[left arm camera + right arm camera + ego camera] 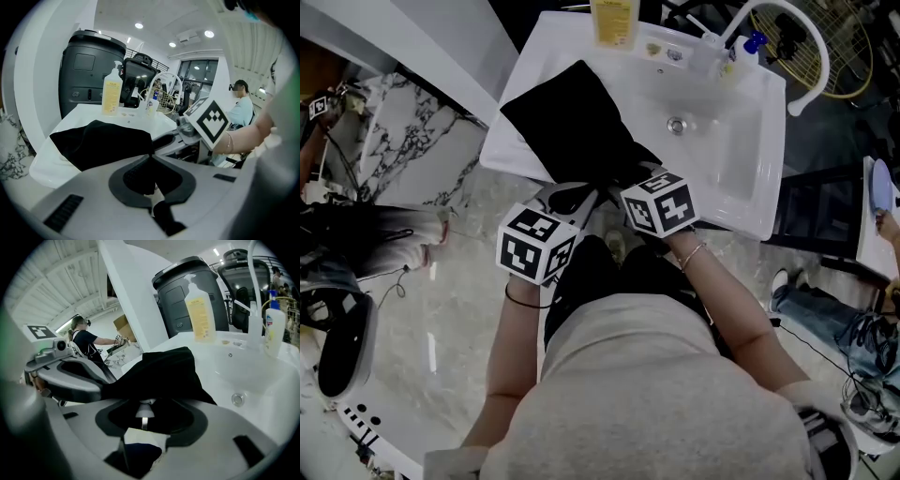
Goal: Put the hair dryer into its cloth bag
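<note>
The black cloth bag [572, 122] lies across the left part of the white sink [750, 197], its near end hanging over the front rim. My left gripper [579, 194] is shut on that near edge; in the left gripper view the cloth [103, 140] runs straight into the closed jaws [150, 157]. My right gripper [623, 180] sits close beside it on the right. Its jaws stand apart with the bag's cloth [164, 371] bunched between them, and the fingertips are hidden under the cloth. No hair dryer shows in any view.
A yellow pump bottle [614, 21] and a blue-capped bottle [752, 44] stand on the sink's back ledge beside a curved white faucet [814, 58]. The drain [676, 125] lies right of the bag. A marble floor surrounds the sink, and a seated person's legs [825, 309] are at the right.
</note>
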`<state>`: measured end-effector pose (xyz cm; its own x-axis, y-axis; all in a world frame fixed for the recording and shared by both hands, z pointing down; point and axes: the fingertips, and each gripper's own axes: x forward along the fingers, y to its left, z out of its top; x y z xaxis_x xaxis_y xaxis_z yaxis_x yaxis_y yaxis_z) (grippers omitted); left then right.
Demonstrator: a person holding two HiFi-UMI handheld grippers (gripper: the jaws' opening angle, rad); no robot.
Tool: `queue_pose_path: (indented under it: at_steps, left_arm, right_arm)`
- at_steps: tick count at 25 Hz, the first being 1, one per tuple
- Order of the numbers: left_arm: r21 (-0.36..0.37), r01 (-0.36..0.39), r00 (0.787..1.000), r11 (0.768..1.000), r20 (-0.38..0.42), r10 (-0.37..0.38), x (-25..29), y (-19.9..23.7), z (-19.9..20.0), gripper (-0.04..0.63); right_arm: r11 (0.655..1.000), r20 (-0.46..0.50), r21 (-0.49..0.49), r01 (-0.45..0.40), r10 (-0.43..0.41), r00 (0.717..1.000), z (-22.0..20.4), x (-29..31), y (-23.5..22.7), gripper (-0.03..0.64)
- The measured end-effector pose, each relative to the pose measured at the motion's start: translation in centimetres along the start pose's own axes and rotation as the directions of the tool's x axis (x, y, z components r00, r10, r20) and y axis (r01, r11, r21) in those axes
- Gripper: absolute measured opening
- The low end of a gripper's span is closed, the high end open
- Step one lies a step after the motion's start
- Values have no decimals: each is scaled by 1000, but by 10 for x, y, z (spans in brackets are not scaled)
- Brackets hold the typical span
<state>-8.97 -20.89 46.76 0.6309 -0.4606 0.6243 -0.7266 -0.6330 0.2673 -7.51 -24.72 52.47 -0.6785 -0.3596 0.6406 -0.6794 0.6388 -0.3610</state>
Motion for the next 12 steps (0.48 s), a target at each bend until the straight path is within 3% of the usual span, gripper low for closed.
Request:
queue_pose_path:
  at_steps: [12]
  left_arm:
    - [-16,-63,997,998,-51,63,-4,21,-11,15]
  right_arm:
    - [999,-158,-11,52,-53,986,11,31,-10,209]
